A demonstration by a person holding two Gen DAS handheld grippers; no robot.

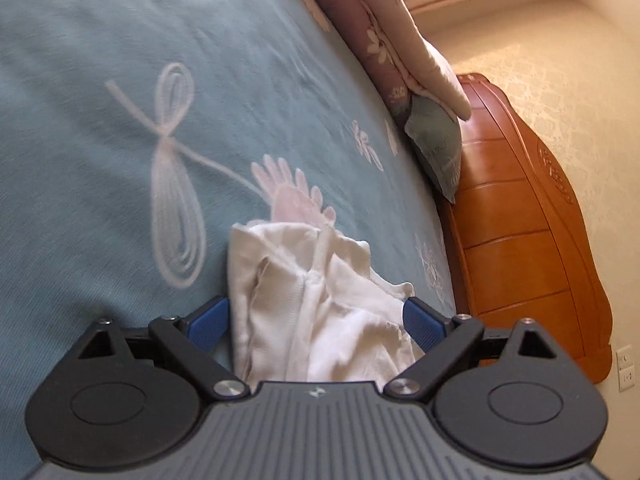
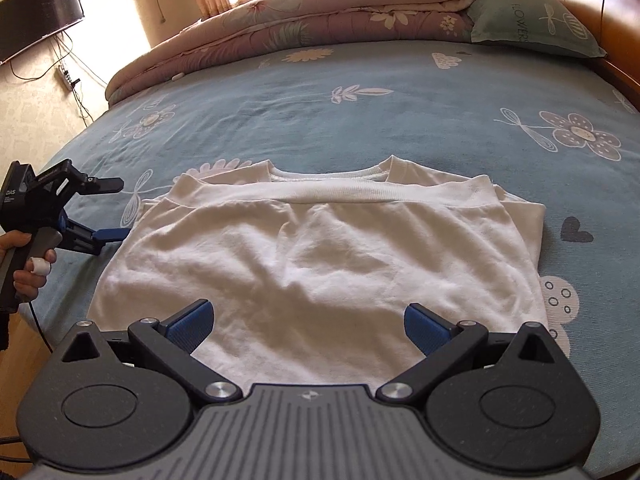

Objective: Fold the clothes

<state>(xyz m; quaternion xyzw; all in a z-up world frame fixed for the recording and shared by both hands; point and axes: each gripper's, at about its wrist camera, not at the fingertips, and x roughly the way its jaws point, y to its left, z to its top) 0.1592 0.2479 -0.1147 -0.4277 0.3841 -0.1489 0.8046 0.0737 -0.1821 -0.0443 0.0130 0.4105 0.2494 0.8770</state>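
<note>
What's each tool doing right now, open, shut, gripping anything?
Left tool: open, at the left edge of the folded white cotton shirt, gripping nothing.
Right tool: open, over the shirt's near edge, gripping nothing.

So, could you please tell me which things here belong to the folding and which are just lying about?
Job: shirt, left gripper, right gripper.
Lying about: quilt, pillow, TV, power strip.
</note>
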